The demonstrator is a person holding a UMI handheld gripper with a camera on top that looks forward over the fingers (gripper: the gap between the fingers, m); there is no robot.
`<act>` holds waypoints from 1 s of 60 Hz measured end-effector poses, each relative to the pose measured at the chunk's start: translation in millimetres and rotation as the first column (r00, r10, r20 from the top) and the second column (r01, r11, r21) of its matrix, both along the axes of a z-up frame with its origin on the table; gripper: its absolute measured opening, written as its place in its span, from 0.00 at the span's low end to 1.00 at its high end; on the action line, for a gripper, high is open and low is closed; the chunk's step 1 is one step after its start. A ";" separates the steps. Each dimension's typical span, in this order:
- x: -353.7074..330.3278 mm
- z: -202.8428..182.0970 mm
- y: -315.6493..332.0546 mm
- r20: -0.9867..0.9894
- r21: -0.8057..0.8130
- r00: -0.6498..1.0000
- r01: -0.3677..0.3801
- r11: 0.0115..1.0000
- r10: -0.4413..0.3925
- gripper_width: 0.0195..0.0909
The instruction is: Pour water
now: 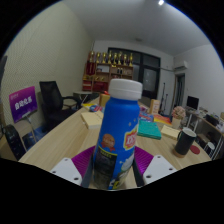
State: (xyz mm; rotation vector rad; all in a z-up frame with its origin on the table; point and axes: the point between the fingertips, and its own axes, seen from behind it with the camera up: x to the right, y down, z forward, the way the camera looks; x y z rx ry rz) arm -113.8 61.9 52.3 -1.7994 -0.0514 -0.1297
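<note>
Above the long wooden table (pixel 60 135), the blue bottle (pixel 120 135) stands upright with its white cap up, clamped between the fingers of the gripper (pixel 113 172), the black cup (pixel 186 141) ahead to its right.

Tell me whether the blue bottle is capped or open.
Capped: the blue bottle stands upright between the gripper's jaws with its white cap on top. Whether the jaws press it, cannot tell.
</note>
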 end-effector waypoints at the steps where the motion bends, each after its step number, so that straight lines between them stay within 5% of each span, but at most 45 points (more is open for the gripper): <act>1: -1.6 -1.4 0.6 -0.004 -0.003 1.000 -0.009 1.000 0.009 0.62; 19: -0.5 -3.1 2.2 -0.082 -0.098 0.994 -0.086 0.991 0.078 0.47; 29: 19.7 81.3 25.0 -0.429 -0.036 0.901 -0.092 0.995 0.068 0.46; 39: 85.1 145.7 45.7 -0.892 -0.020 0.453 -0.040 0.999 0.001 0.47; 43: 115.0 148.7 53.3 -0.981 -0.002 0.196 -0.073 0.997 0.012 0.46; 51: 136.1 161.1 70.5 -0.939 0.069 -0.344 -0.105 0.992 0.029 0.46; 60: 160.3 167.6 67.7 -0.810 0.095 -0.585 -0.077 0.993 0.032 0.47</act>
